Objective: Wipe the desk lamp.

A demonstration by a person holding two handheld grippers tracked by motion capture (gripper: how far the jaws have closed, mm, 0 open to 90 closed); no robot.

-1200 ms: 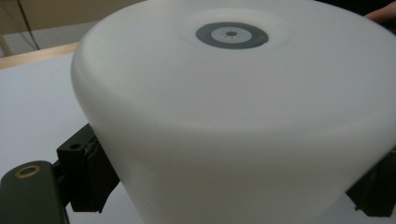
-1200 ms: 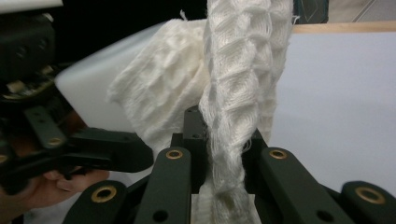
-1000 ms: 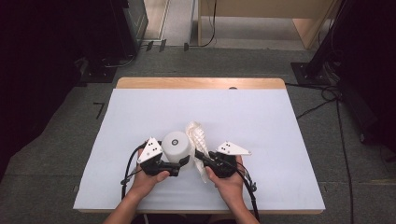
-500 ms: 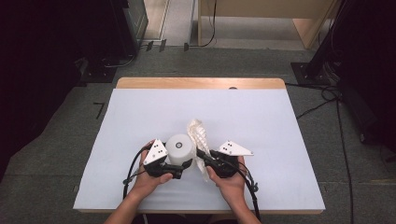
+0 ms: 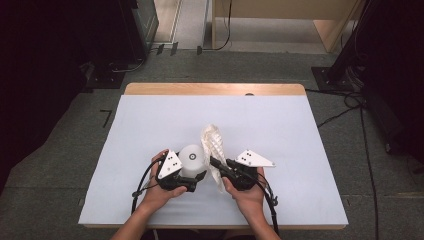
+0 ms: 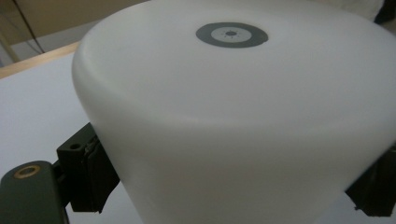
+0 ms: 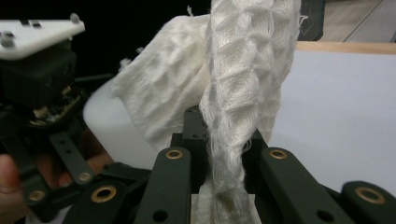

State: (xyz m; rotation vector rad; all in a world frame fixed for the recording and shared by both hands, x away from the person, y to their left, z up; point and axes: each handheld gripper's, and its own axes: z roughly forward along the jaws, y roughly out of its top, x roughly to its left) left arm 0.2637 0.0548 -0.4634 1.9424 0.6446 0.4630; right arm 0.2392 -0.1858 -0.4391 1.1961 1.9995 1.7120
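A white upturned cup (image 5: pixel 192 158) with a grey ring on its base stands at the table's near middle. My left gripper (image 5: pixel 189 172) is shut on it, one jaw on each side. In the left gripper view the cup (image 6: pixel 233 116) looms large with a black pad (image 6: pixel 88 170) pressed on its left wall. My right gripper (image 5: pixel 215 164) is shut on a white waffle-weave cloth (image 5: pixel 212 142), which stands up bunched right beside the cup. In the right gripper view the cloth (image 7: pixel 243 70) rises twisted from between the jaws (image 7: pixel 224 140) and drapes against the cup (image 7: pixel 105 123).
The table has a pale blue top (image 5: pixel 150 120) with a wooden strip (image 5: pixel 215 89) along its far edge. Black cables trail from both grippers over the near edge. Dark equipment and cables stand on the floor around the table.
My left gripper and the cup have edged slightly right, closer to the cloth. The right gripper and the cloth have kept still.
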